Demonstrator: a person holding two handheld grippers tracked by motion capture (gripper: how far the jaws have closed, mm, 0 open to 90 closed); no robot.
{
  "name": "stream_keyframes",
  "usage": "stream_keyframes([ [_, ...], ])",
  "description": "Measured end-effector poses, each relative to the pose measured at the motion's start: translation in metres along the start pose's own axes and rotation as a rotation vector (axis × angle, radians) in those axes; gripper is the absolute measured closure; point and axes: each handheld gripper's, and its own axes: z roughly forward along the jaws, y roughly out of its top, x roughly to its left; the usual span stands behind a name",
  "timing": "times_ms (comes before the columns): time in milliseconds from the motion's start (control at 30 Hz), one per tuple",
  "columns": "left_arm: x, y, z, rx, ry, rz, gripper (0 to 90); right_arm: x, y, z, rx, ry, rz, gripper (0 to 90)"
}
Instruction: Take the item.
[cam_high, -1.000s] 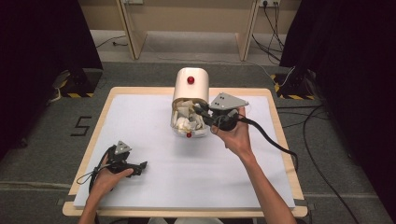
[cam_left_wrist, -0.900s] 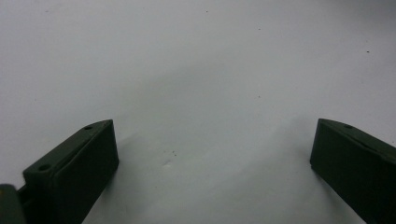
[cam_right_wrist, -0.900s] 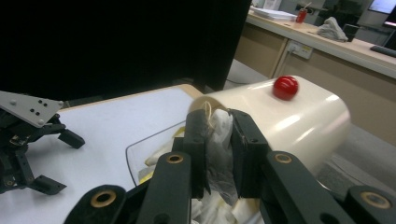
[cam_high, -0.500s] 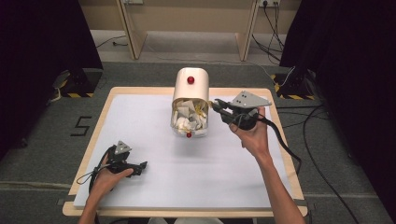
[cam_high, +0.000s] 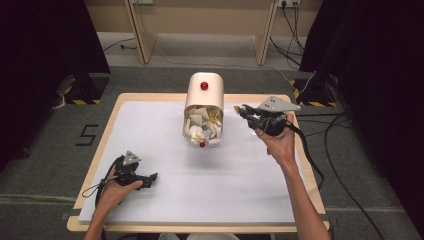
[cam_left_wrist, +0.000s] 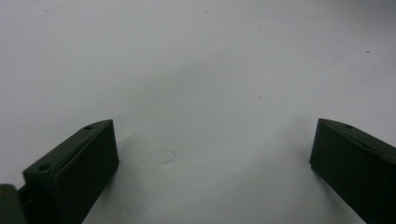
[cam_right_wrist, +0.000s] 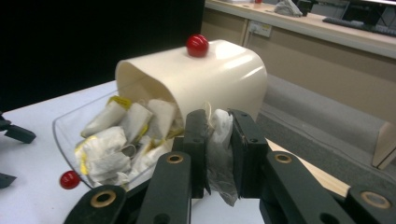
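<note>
White table surface (cam_high: 165, 150) is faced by the left gripper (cam_high: 131, 174) at lower left, jaws held wide apart. At centre a cream container (cam_high: 204, 97) of tea bags is seen. Right of it, a tea bag (cam_right_wrist: 218, 149) is clamped between the right gripper's (cam_high: 247, 112) jaws.

obstacle: cream container (cam_high: 203, 111) at table's far middle | free: bare white table (cam_high: 225, 185) between both hands

grey carpet floor (cam_high: 45, 165), black curtains (cam_high: 45, 45), wooden bench legs (cam_high: 137, 30)
</note>
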Motion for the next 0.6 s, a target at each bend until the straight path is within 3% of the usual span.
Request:
stream_keyframes([
  [600,0.000,0.000,0.000,0.001,0.000,0.000,0.0,-0.033,-0.020,0.014,0.036,-0.058,0.076,78.3],
])
